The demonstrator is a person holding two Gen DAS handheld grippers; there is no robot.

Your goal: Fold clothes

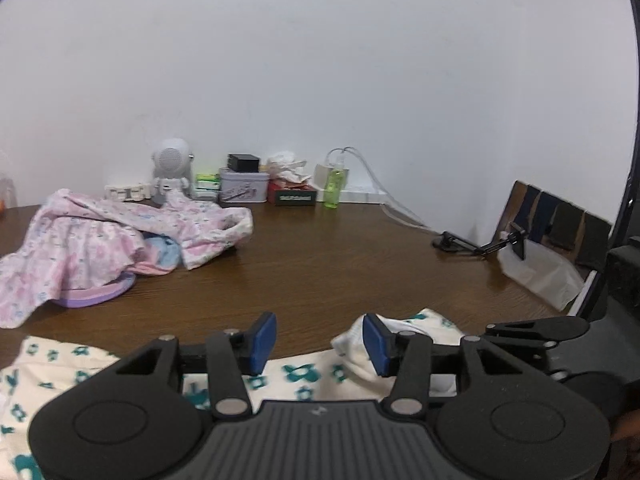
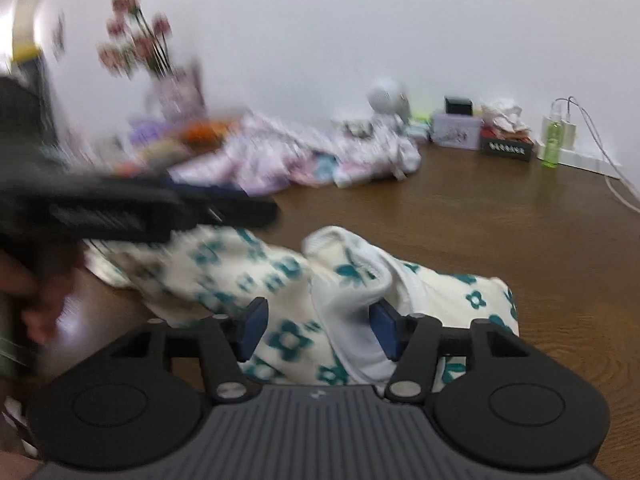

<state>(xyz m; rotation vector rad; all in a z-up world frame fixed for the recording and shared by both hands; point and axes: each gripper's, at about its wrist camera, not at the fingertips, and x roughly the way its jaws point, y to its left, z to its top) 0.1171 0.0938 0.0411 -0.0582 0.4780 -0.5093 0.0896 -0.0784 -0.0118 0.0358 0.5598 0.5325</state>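
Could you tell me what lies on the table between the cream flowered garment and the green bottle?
Only bare table separates the cream garment from the green bottle, clearest in the right wrist view.

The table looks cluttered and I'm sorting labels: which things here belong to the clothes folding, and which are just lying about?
Belongs to the job:
- cream garment with teal flowers
- pink flowered clothes pile
- left tool, open
- right tool, open over the cream garment

Just lying about:
- green bottle
- tin box
- small white fan
- white cable
- flowers
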